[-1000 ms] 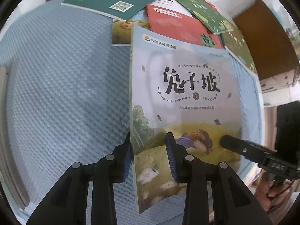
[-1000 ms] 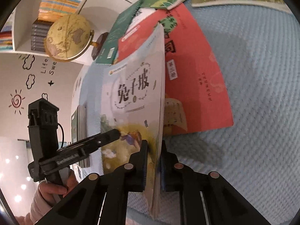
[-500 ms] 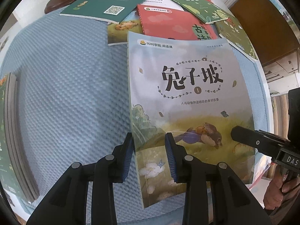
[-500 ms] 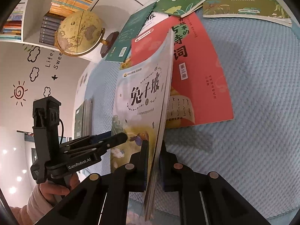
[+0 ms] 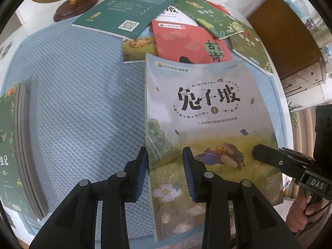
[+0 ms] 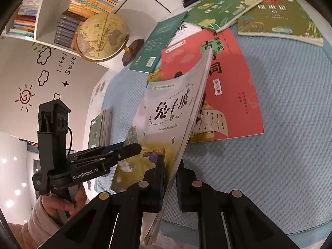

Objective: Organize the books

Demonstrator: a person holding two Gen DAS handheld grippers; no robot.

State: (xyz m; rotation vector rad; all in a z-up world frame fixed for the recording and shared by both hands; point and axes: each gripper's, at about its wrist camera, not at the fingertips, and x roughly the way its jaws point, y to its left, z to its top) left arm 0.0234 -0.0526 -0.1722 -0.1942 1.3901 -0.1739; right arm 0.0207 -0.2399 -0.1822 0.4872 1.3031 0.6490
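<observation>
Wall shelf (image 6: 62, 10) packed with rows of books. Right tongs (image 6: 170, 178) clenched on lower edge of rabbit storybook (image 5: 207, 124), book raised, tilted above blue mat (image 5: 72, 103). Left tongs (image 5: 165, 172) straddle book's spine edge, pads apart, grip unclear. Both tongs point steeply downward. Other books (image 5: 186, 39) scattered beyond.

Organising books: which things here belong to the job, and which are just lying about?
Job:
- pale rabbit-cover book, clamped by the right gripper
- left gripper astride its edge
- red book
- green stacked books

Lying about:
- tan desk globe
- blue mat
</observation>
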